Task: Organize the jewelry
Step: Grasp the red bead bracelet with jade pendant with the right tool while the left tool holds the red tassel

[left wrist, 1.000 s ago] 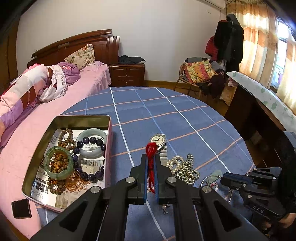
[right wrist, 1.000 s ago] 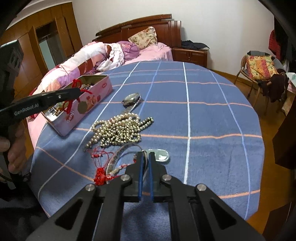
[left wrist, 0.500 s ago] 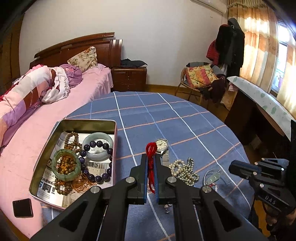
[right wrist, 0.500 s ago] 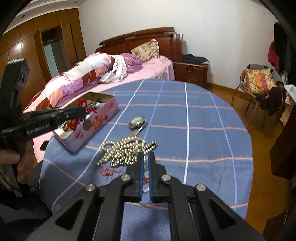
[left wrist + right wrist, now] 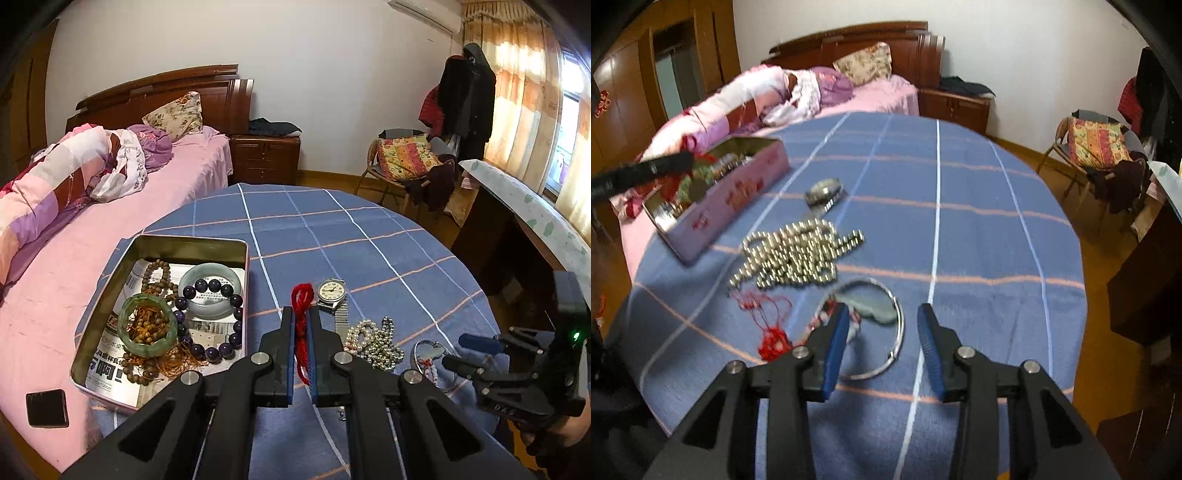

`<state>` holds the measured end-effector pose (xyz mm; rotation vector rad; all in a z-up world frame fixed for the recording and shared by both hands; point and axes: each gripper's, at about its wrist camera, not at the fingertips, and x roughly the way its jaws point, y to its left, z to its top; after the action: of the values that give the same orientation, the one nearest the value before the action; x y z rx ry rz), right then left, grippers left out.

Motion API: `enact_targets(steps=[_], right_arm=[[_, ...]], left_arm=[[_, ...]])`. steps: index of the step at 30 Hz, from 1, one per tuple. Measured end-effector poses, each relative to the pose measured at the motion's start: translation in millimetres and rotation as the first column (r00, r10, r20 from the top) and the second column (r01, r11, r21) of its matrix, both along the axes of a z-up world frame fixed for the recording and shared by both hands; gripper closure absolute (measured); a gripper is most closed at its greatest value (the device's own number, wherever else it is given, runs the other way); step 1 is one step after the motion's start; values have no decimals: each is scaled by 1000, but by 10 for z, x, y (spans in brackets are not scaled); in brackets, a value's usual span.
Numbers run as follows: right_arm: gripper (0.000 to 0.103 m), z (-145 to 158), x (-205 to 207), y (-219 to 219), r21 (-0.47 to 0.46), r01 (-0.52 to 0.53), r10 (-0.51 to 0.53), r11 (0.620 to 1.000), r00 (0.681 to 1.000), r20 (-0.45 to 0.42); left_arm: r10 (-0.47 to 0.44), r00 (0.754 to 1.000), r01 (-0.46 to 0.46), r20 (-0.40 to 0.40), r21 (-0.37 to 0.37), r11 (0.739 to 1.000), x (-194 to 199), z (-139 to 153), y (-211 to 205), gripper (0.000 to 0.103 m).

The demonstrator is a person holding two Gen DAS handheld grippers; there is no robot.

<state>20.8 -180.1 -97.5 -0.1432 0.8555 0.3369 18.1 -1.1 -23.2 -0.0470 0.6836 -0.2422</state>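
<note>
My left gripper (image 5: 302, 314) is shut on a red cord (image 5: 302, 295) and holds it above the table, right of the open pink tin (image 5: 110, 280). The tin holds jade bangles, dark purple beads and wooden beads. On the blue cloth lie a wristwatch (image 5: 332, 290), a heap of pearl strands (image 5: 373, 341) and a silver ring necklace with a pale pendant (image 5: 882, 314). My right gripper (image 5: 882, 314) is open and empty just above that silver ring. A red knotted string (image 5: 768, 321) lies left of it. The tin (image 5: 731, 199), watch (image 5: 823, 194) and pearls (image 5: 798, 254) also show in the right wrist view.
The round table (image 5: 332, 229) has a blue checked cloth. A pink bed (image 5: 110, 192) runs along its left side. A small black square (image 5: 47, 402) lies at the table's left edge. A chair with a cushion (image 5: 406, 162) and a desk (image 5: 535, 214) stand to the right.
My right gripper has opened and dropped closer over the silver ring necklace. My left gripper has risen slightly, still holding the red cord.
</note>
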Motion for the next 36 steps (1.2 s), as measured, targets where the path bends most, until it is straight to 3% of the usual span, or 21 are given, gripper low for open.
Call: enact_targets(steps=[5, 8, 16, 19, 22, 28, 34, 36], right_arm=[[81, -137, -8, 5, -54, -3, 1, 999, 999, -43], [90, -125, -10, -55, -34, 7, -8, 999, 999, -33], [87, 49, -95, -66, 62, -7, 6, 998, 1000, 11], [75, 124, -180, 114, 69, -85, 84, 994, 996, 16], [62, 77, -267, 334, 19, -146, 146, 989, 989, 9], [63, -79, -326, 634, -55, -222, 223, 973, 975, 3], [69, -171, -253, 568, -36, -212, 211, 977, 977, -38], [88, -176, -246, 525, -39, -198, 197, 979, 980, -32]], left_arm=[[-9, 1000, 9, -5, 1, 1000, -2, -9, -21, 99], [-10, 1000, 10, -5, 1, 1000, -7, -8, -19, 99], [-6, 1000, 6, -7, -2, 1000, 0, -12, -14, 99], [-1, 1000, 1, -10, -3, 1000, 10, -21, -1, 99], [7, 1000, -7, -7, -5, 1000, 10, -8, 31, 99], [47, 999, -47, -8, 6, 999, 8, -4, 150, 99], [61, 997, -60, -47, 13, 998, -56, -52, 196, 99], [51, 998, -51, -45, 13, 999, -64, -45, 172, 99]])
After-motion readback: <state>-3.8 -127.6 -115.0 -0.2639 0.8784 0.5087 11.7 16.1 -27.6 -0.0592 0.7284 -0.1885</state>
